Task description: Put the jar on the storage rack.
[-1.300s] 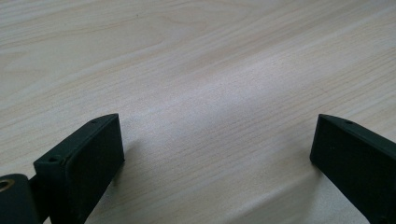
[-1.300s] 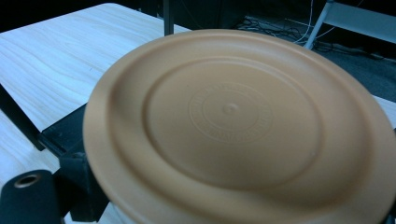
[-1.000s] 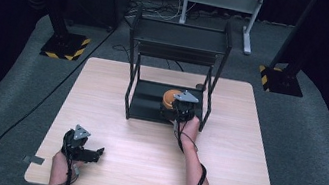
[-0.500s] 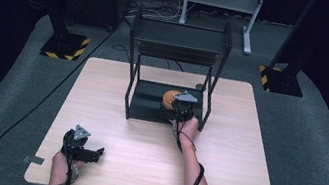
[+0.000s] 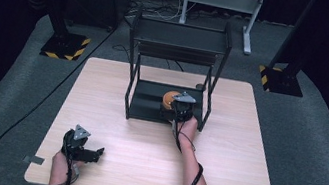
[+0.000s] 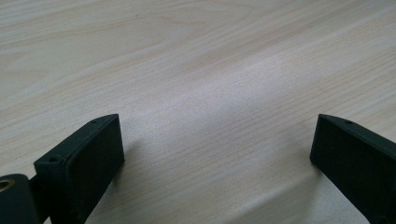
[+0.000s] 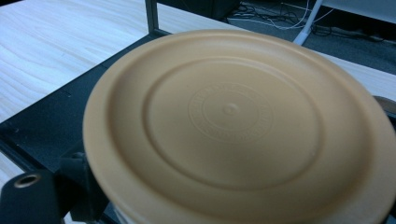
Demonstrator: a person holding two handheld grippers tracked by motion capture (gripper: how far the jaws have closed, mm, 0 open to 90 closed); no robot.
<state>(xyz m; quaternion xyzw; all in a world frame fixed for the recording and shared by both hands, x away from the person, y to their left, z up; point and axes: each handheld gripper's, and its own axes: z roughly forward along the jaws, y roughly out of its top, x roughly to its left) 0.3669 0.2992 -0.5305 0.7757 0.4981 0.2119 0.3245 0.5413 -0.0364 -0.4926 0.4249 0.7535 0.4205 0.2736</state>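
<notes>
A round container with an orange lid (image 5: 169, 97) stands on the lower shelf of a black metal rack (image 5: 177, 49) at the middle of the wooden table (image 5: 244, 151). My right gripper (image 5: 181, 108) reaches into that shelf from the front and is shut on the container. In the right gripper view the orange lid (image 7: 229, 112) hides most of both jaws; the left jaw sits against the container's side. My left gripper (image 5: 99, 152) rests low over the table near the front left corner, open, with bare wood (image 6: 210, 93) between its jaws.
The rack has a raised top shelf (image 5: 181, 34) and thin uprights around the lower shelf (image 7: 51, 121). A small dark disc (image 5: 199, 86) lies on the table behind the rack. Cables trail from both grippers. Stands with striped feet (image 5: 66, 47) are on the floor beyond.
</notes>
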